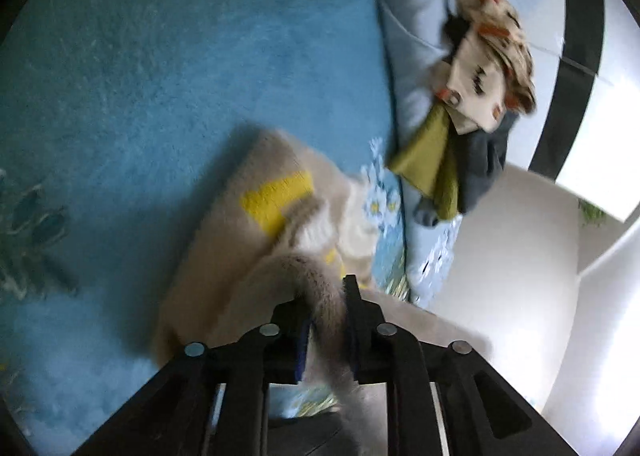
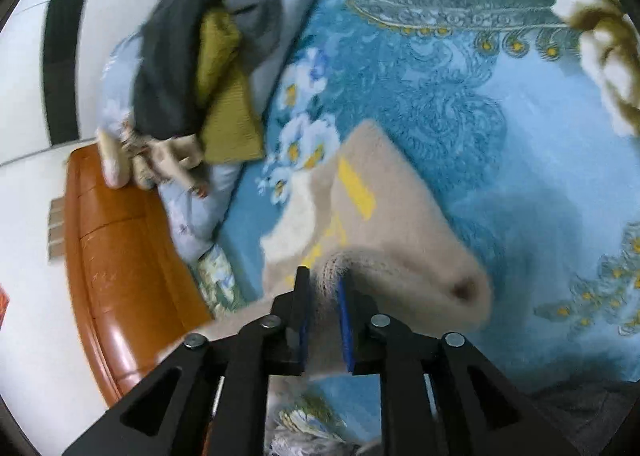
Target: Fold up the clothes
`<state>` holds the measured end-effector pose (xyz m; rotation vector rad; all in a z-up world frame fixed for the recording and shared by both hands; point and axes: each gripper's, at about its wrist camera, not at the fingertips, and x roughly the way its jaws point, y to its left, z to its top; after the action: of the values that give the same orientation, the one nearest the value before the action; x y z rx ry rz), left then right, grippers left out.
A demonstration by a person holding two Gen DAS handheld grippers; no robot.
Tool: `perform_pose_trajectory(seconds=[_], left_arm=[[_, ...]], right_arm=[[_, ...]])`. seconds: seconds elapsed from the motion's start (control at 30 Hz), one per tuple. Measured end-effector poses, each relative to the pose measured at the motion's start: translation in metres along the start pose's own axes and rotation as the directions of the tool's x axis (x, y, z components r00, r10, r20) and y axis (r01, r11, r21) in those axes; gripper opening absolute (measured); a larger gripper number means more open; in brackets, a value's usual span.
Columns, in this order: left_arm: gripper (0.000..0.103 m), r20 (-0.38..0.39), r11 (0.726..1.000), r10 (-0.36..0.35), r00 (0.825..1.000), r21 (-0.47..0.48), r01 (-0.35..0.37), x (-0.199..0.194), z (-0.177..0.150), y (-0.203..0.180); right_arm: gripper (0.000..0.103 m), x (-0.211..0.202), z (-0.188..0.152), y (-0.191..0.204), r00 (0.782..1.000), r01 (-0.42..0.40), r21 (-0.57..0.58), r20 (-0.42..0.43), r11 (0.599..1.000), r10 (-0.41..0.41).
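A fuzzy beige sweater with yellow blocks point(image 1: 256, 240) hangs over the blue patterned blanket point(image 1: 160, 75). My left gripper point(image 1: 322, 296) is shut on a fold of it and holds it up. In the right wrist view the same beige sweater point(image 2: 384, 223) hangs from my right gripper point(image 2: 322, 280), which is shut on its ribbed edge. The sweater's lower part drapes toward the blanket point(image 2: 540, 143); both views are motion-blurred.
A pile of other clothes, olive, dark grey and patterned cream point(image 1: 476, 95), lies on a pale floral pillow point(image 1: 416, 15) beside the blanket; the pile also shows in the right wrist view point(image 2: 200, 67). An orange-brown wooden bed frame point(image 2: 116, 256) borders the white floor point(image 2: 28, 336).
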<state>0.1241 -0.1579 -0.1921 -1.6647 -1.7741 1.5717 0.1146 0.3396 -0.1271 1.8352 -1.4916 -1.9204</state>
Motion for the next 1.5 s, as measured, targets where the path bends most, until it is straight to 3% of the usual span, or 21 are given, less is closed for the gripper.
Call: perform_pose_trajectory(seconds=[0.07, 0.13, 0.2, 0.27, 0.33, 0.4, 0.47, 0.53, 0.7, 0.8, 0.83, 0.87, 0.9, 0.97, 1.07, 1.17, 1.27, 1.37, 1.4, 1.47, 1.5], left_arm=[[0.046, 0.005, 0.998, -0.054, 0.999, -0.015, 0.054, 0.0, 0.002, 0.001], [0.055, 0.01, 0.993, -0.114, 0.993, -0.025, 0.114, -0.001, 0.003, 0.001], [0.058, 0.027, 0.993, -0.12, 0.992, 0.026, 0.119, -0.005, 0.003, -0.01], [0.061, 0.066, 0.988, -0.049, 0.997, 0.147, 0.039, -0.019, 0.0, -0.026], [0.063, 0.123, 0.956, 0.053, 0.991, 0.28, -0.086, -0.032, -0.005, -0.042], [0.064, 0.184, 0.888, 0.186, 0.965, 0.388, -0.245, -0.03, -0.011, -0.052], [0.064, 0.203, 0.833, 0.279, 0.939, 0.434, -0.342, -0.024, -0.012, -0.05], [0.064, 0.197, 0.82, 0.313, 0.929, 0.436, -0.37, -0.018, -0.015, -0.042], [0.054, 0.199, 0.806, 0.345, 0.917, 0.437, -0.398, 0.001, -0.021, -0.034], [0.029, 0.214, 0.791, 0.35, 0.912, 0.454, -0.41, 0.005, -0.025, -0.036], [0.018, 0.224, 0.782, 0.354, 0.908, 0.461, -0.419, 0.005, -0.026, -0.037], [0.014, 0.234, 0.774, 0.359, 0.904, 0.466, -0.428, 0.007, -0.027, -0.038], [0.013, 0.236, 0.774, 0.351, 0.906, 0.471, -0.423, 0.005, -0.03, -0.04], [0.012, 0.216, 0.802, 0.277, 0.936, 0.484, -0.349, -0.01, -0.039, -0.047], [0.012, 0.165, 0.837, 0.169, 0.972, 0.497, -0.23, -0.032, -0.051, -0.056], [0.012, 0.155, 0.815, 0.223, 0.962, 0.511, -0.272, -0.036, -0.055, -0.049], [0.012, 0.153, 0.807, 0.312, 0.937, 0.478, -0.347, -0.023, -0.05, -0.027], [0.013, 0.162, 0.829, 0.309, 0.937, 0.436, -0.349, -0.018, -0.047, -0.017], [0.013, 0.162, 0.83, 0.314, 0.935, 0.432, -0.353, -0.017, -0.046, -0.016], [0.014, 0.162, 0.83, 0.322, 0.933, 0.426, -0.36, -0.015, -0.044, -0.015], [0.014, 0.161, 0.828, 0.324, 0.932, 0.427, -0.362, -0.014, -0.044, -0.015]], right_arm=[[0.026, 0.01, 0.007, 0.0, 0.999, 0.03, 0.012, 0.017, 0.999, -0.031], [0.035, 0.014, 0.012, -0.001, 0.999, 0.033, 0.02, 0.032, 0.999, -0.034], [0.043, 0.014, 0.018, -0.003, 0.999, 0.029, 0.024, 0.042, 0.999, -0.03], [0.044, 0.009, 0.021, -0.002, 0.997, 0.046, 0.009, 0.065, 0.999, -0.046], [0.044, 0.002, 0.021, 0.001, 0.993, 0.069, -0.034, 0.095, 0.997, -0.065], [0.046, -0.002, 0.019, 0.005, 0.984, 0.134, -0.092, 0.133, 0.987, -0.122], [0.047, 0.002, 0.015, 0.007, 0.968, 0.222, -0.146, 0.152, 0.964, -0.199], [0.047, 0.011, 0.011, 0.011, 0.963, 0.252, -0.191, 0.145, 0.949, -0.227], [0.042, 0.031, -0.002, 0.031, 0.96, 0.275, -0.284, 0.138, 0.918, -0.245], [0.025, 0.038, -0.007, 0.042, 0.944, 0.327, -0.319, 0.155, 0.89, -0.291], [0.014, 0.039, -0.008, 0.044, 0.937, 0.348, -0.329, 0.157, 0.878, -0.312], [0.012, 0.04, -0.01, 0.046, 0.931, 0.363, -0.338, 0.16, 0.868, -0.327], [0.01, 0.038, -0.012, 0.049, 0.931, 0.363, -0.346, 0.164, 0.865, -0.325], [0.002, 0.03, -0.016, 0.053, 0.939, 0.34, -0.362, 0.175, 0.868, -0.294], [0.0, -0.004, -0.023, 0.062, 0.972, 0.199, -0.379, 0.195, 0.904, -0.132], [0.0, -0.037, -0.027, 0.069, 0.971, 0.143, -0.406, 0.236, 0.903, -0.047], [0.003, -0.033, -0.026, 0.067, 0.955, 0.248, -0.435, 0.261, 0.866, -0.142], [0.003, -0.01, -0.022, 0.06, 0.946, 0.307, -0.435, 0.236, 0.847, -0.222], [0.009, -0.001, -0.019, 0.058, 0.942, 0.326, -0.435, 0.226, 0.839, -0.249], [0.048, 0.014, -0.015, 0.055, 0.933, 0.355, -0.429, 0.216, 0.83, -0.287], [0.049, 0.021, -0.013, 0.054, 0.929, 0.367, -0.425, 0.214, 0.827, -0.303]])
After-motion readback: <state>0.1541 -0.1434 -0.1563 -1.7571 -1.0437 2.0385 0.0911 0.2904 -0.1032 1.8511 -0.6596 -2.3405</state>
